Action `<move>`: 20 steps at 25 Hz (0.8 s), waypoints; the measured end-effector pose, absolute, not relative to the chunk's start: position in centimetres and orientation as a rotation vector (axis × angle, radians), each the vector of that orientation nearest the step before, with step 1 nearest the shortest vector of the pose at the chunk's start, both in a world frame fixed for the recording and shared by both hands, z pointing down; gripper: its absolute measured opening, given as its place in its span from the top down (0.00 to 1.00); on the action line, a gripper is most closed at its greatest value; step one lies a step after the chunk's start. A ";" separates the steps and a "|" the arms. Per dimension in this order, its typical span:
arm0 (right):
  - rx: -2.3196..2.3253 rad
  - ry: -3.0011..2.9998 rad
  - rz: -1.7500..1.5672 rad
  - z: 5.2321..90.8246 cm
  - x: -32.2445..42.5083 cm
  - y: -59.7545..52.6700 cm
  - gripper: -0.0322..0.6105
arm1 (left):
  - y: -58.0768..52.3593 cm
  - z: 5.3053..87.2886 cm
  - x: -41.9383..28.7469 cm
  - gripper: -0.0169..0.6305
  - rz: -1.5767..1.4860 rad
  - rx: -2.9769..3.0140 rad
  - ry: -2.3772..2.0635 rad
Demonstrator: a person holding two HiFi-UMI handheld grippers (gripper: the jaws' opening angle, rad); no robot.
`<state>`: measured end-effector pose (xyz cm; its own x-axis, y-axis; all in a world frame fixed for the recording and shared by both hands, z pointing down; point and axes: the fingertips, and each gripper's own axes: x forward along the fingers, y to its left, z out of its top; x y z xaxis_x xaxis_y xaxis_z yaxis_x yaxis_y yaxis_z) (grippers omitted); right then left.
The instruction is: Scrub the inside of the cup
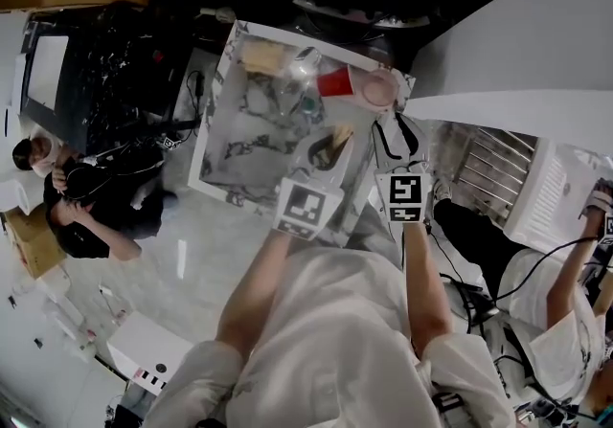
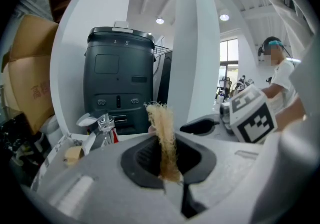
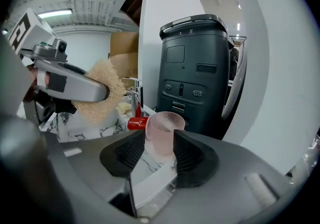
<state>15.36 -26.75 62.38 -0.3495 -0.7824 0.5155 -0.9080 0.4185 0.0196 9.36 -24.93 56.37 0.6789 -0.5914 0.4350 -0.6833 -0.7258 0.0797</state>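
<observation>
Left gripper (image 2: 169, 160): lower centre of its view, jaws clamped on the fibrous scrubber (image 2: 162, 128), which stands up limp between them.
Scrubber risk: the soft strand may fold at the rim instead of entering.
Cup (image 3: 163, 130): pink, on the marble table (image 1: 244, 144), upper right of the head view, touching a red container (image 3: 134, 123).
Cup axis: upright, long axis vertical, mouth up.
Right gripper (image 3: 159, 155): jaws apart, empty, cup just ahead.
Cup risk: unheld, a push could tip it.
</observation>
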 end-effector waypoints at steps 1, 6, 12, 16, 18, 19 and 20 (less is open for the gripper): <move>1.432 -2.225 0.367 62.6 15.4 -27.2 0.69 | -25.1 56.6 9.5 0.93 0.568 2.655 -1.023; 1.414 -2.206 0.352 63.9 15.3 -28.9 0.54 | -25.9 57.5 9.6 0.93 0.580 2.644 -1.020; 1.425 -2.194 0.394 65.5 15.2 -30.7 0.36 | -26.4 58.0 9.6 0.93 0.584 2.637 -1.014; 1.415 -2.189 0.403 66.2 15.3 -32.0 0.33 | -26.4 58.1 9.2 0.93 0.585 2.631 -1.018; 1.401 -2.196 0.403 66.4 15.1 -32.6 0.30 | -26.4 58.0 8.9 0.93 0.582 2.628 -1.021; 1.392 -2.198 0.400 66.4 14.9 -32.8 0.30 | -26.4 58.0 8.8 0.93 0.582 2.627 -1.023; 1.385 -2.198 0.397 66.5 14.8 -33.0 0.30 | -26.4 57.9 8.7 0.93 0.582 2.626 -1.024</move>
